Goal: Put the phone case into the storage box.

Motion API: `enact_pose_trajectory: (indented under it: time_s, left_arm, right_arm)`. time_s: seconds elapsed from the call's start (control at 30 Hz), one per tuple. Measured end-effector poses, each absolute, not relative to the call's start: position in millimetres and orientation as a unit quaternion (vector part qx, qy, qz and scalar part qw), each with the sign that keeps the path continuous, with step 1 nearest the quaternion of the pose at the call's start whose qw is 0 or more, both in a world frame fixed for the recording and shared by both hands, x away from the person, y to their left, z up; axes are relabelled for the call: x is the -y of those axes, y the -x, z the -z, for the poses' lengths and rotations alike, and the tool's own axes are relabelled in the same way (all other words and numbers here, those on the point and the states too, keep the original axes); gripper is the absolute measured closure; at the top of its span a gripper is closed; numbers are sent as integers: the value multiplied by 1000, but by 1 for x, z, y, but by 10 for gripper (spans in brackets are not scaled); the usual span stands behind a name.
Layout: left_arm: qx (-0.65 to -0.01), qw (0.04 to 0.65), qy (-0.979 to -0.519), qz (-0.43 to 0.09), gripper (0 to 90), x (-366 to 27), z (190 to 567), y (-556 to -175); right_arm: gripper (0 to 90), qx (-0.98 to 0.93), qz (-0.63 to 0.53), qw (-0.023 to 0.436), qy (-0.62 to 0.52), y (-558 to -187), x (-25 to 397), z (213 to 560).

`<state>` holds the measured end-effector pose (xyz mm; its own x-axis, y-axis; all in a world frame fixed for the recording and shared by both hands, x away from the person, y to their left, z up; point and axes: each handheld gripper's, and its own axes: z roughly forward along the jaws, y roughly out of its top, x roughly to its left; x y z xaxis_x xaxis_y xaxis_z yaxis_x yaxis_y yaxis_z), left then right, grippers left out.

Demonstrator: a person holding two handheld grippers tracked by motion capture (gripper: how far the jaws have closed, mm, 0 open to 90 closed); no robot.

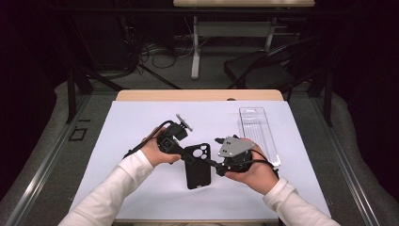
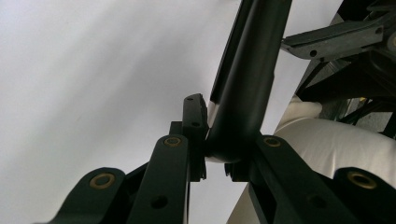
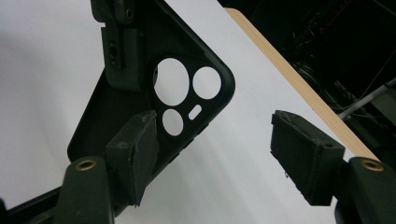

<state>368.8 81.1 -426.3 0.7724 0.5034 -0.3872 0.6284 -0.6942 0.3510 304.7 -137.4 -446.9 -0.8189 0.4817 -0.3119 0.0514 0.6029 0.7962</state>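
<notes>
A black phone case (image 1: 197,165) is held over the middle of the white-covered worktop (image 1: 141,122), the left gripper (image 1: 187,156) clenched on its upper left edge — likely to steady it so the camera cut-outs face the other tool. The right gripper (image 1: 217,168) waits just beside the case's right side, its fingers (image 3: 135,151) spread and holding nothing. A clear plastic tray (image 1: 258,132) lies to the right. Whether the case's lower end touches the worktop is hard to tell — the hands crowd it.
</notes>
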Motion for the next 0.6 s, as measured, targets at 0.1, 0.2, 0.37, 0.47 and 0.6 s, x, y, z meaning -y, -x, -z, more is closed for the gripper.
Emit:
enact_pose_trajectory:
  time_s: [0.1, 0.2, 0.37, 0.47, 0.6]
  left_arm:
    - [-310, 235, -912, 132, 811, -80, 427, -369]
    - [-310, 234, -912, 131, 811, -79, 427, -369]
    - [-310, 233, -913, 131, 811, -78, 427, -369]
    - [-309, 231, -913, 130, 811, -77, 427, -368]
    - [-309, 230, -914, 131, 811, -75, 428, -367]
  right_arm:
    - [316, -858, -415, 260, -153, -305, 137, 445]
    - [320, -859, -412, 265, -150, -305, 137, 444]
    - [345, -862, -405, 265, -149, -305, 136, 441]
    - [356, -863, -404, 264, -148, -306, 135, 440]
    - [368, -865, -401, 266, -142, -306, 134, 439]
